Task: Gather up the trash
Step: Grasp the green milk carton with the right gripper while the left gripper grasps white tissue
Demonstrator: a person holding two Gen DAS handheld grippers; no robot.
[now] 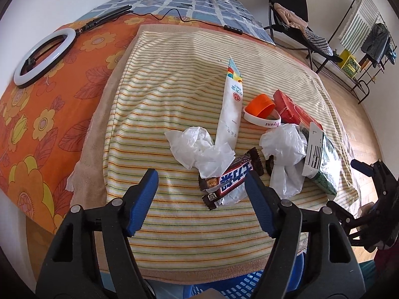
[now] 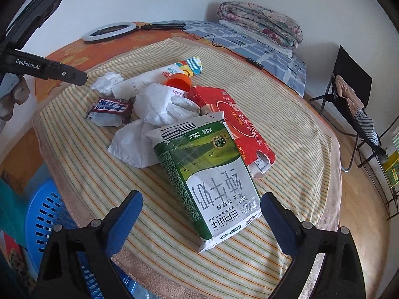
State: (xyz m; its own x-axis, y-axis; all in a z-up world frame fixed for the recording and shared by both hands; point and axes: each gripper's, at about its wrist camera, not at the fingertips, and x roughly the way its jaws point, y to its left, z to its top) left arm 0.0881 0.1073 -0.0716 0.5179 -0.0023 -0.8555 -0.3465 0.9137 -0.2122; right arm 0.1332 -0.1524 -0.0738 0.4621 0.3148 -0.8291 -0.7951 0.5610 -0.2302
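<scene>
Trash lies heaped on a striped towel (image 1: 174, 79). My left gripper (image 1: 200, 174) is open just above a brown candy wrapper (image 1: 232, 177), whose near end lies between the blue pads without touching them. Behind it are a crumpled tissue (image 1: 199, 147), a long white packet (image 1: 230, 107), an orange cap (image 1: 260, 106), a red box (image 1: 291, 109) and a white plastic bag (image 1: 284, 147). My right gripper (image 2: 201, 195) is open around the near end of a green and white milk carton (image 2: 207, 174), lying flat. Its pads stand apart from the carton's sides.
A blue slotted basket (image 2: 47, 214) stands on the floor below the towel's near edge. A ring light (image 1: 42, 57) and its cable lie on the orange bedcover behind. A black chair (image 2: 349, 94) and a clothes rack (image 1: 369, 44) stand to the right.
</scene>
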